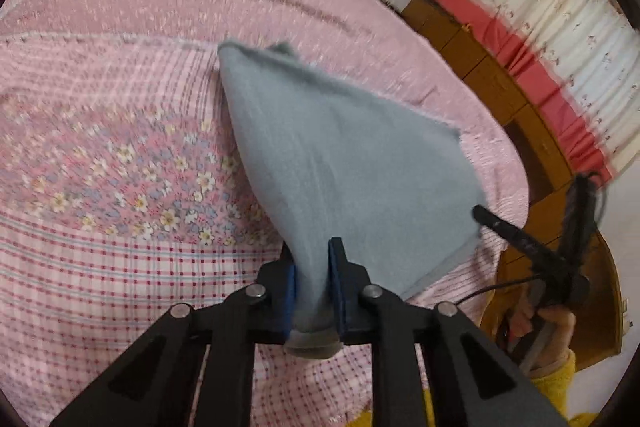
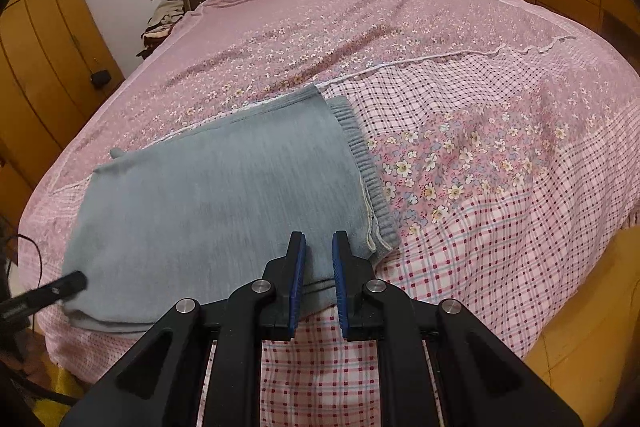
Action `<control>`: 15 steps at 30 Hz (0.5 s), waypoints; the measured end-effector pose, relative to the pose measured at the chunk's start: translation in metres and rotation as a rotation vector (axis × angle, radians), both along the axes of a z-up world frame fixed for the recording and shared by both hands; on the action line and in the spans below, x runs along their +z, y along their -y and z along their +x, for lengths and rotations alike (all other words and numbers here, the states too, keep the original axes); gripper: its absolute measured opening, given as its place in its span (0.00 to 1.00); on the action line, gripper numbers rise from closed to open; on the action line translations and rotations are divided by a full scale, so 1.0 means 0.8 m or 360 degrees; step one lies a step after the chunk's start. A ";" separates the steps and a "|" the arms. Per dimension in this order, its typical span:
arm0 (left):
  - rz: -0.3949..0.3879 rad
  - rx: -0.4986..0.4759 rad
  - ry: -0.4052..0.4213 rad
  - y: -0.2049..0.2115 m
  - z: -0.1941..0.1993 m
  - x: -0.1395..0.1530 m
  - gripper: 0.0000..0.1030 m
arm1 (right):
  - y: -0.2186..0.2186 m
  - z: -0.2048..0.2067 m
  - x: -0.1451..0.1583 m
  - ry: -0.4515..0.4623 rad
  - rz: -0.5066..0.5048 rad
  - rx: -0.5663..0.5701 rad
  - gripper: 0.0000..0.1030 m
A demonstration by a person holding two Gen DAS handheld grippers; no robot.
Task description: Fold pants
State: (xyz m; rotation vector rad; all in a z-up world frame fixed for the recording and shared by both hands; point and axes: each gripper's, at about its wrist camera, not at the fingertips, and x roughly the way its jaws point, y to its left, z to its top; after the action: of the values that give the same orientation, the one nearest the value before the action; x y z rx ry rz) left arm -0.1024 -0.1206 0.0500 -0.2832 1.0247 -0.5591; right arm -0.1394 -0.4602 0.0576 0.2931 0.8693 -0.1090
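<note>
**Both grippers clamped on the near edge of half-folded pants**

Left gripper (image 1: 312,287) is clenched on a bunched fold of the grey pants (image 2: 208,195); right gripper (image 2: 319,283) pinches the hem edge beside the ribbed waistband (image 2: 368,167). The pants lie folded along the near edge of the bed (image 2: 500,247), towards its near left corner. The step in hand appears to be gripping both near corners for a further fold. Next, both hands probably must lift together and carry the edge across evenly.

Matt grey knit pants (image 2: 208,195) on soft printed cotton bedspread (image 2: 480,155).
</note>
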 end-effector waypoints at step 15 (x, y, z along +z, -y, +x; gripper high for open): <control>0.0086 0.0073 -0.0114 -0.007 0.017 -0.023 0.31 | -0.007 -0.025 0.005 -0.0021 -0.0015 -0.0029 0.16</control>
State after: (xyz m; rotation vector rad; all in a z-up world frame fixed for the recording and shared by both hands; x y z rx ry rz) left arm -0.0886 -0.1151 0.0317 -0.2799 1.0985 -0.4820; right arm -0.1596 -0.4549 0.0614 0.2918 0.8787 -0.1324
